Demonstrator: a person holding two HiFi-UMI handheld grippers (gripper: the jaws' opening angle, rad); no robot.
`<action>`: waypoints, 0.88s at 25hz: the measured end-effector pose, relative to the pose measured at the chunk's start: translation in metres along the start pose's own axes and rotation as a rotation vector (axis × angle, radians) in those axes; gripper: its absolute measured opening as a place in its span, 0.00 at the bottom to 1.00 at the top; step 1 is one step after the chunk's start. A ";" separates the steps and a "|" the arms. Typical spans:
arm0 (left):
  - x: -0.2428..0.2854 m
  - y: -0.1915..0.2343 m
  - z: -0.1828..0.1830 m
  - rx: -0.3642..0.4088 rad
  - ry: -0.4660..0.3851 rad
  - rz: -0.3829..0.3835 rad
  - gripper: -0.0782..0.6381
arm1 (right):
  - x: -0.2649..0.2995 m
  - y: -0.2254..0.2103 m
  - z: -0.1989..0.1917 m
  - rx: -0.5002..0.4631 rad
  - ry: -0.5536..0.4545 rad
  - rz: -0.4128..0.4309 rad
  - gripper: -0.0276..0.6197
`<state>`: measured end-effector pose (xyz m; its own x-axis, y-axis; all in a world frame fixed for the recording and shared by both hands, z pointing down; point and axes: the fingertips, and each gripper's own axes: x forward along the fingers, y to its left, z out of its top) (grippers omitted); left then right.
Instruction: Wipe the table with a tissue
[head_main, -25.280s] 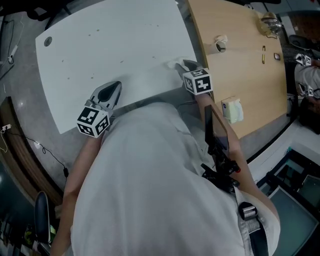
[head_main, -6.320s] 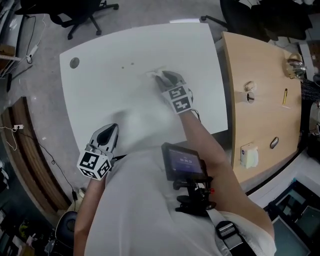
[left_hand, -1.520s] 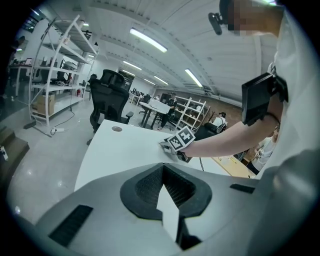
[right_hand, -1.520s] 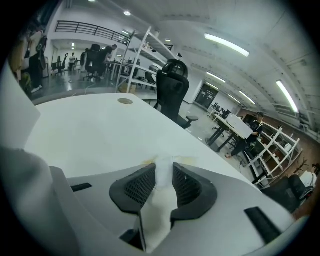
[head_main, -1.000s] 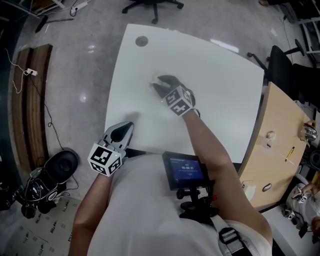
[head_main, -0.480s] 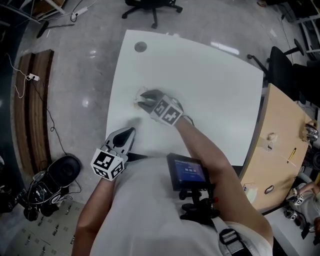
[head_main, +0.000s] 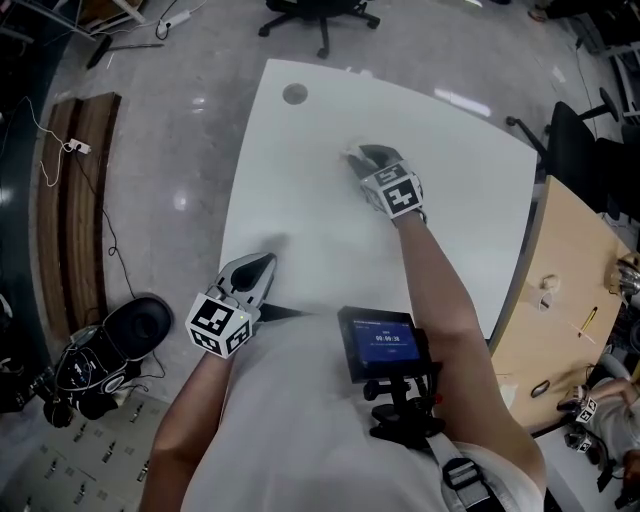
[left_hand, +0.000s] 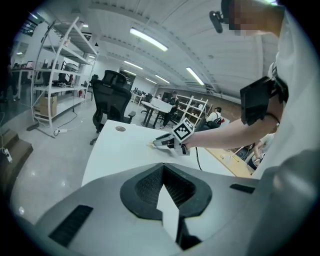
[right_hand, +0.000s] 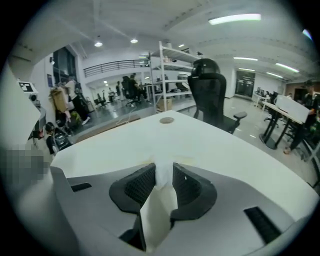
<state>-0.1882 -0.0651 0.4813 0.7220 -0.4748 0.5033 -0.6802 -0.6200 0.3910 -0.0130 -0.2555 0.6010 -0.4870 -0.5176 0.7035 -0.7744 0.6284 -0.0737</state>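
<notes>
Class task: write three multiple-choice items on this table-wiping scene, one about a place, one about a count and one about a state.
1. Where on the white table is the left gripper? A the far corner; B the middle; C by the near edge.
2. How many round holes show in the tabletop? A one; B two; C three.
3. The right gripper's jaws are: A wide open and empty; B closed on the tissue; C closed on nothing.

Answers: 1 C, the head view shows it by the person's edge. 2 A, only one hole shows. 3 B, the tissue is pinched between the pads.
</notes>
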 end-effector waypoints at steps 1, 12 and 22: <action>0.001 -0.001 0.000 0.003 0.001 -0.004 0.12 | -0.008 -0.018 -0.007 0.023 0.007 -0.049 0.20; 0.029 -0.045 0.000 0.054 0.007 -0.070 0.12 | -0.131 -0.113 -0.093 0.275 -0.014 -0.490 0.20; 0.054 -0.090 -0.005 0.080 -0.012 -0.082 0.12 | -0.229 -0.065 -0.154 0.453 -0.200 -0.339 0.20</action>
<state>-0.0883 -0.0317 0.4774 0.7768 -0.4272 0.4628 -0.6066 -0.7051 0.3673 0.2109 -0.0883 0.5533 -0.2150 -0.7728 0.5971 -0.9736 0.1214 -0.1933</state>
